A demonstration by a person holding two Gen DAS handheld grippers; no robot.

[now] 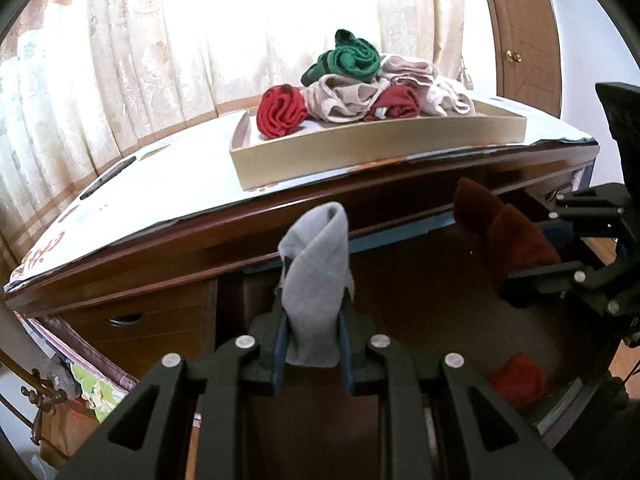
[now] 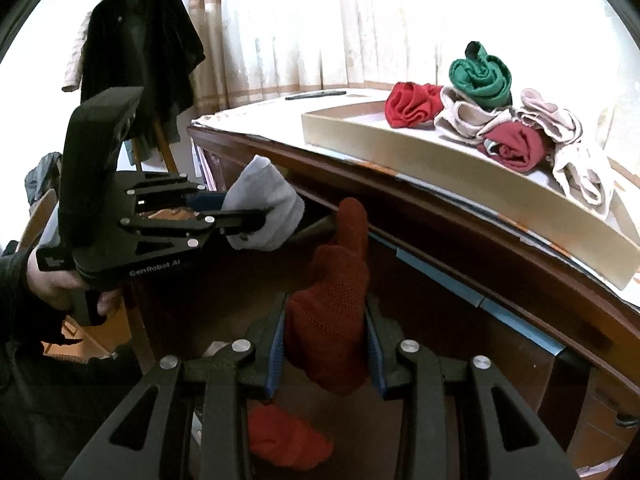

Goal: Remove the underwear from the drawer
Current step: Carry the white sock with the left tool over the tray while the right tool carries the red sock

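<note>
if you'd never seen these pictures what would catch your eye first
Probably the two pieces of underwear held up in front of the wooden desk: a grey piece pinched in the left gripper, and a dark red piece clamped in the right gripper. Next, the bright pile in the shallow tray on the desk top, with a green roll on top and a red roll at its left end.

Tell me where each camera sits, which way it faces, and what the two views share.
Left wrist: on the left gripper, facing the desk and the tray; its fingers clamp a grey roll.
Right wrist: on the right gripper, facing the desk edge; its fingers clamp a dark red roll, and a hand holds the left gripper.
Shared: tray, both rolls, each other's gripper.
</note>
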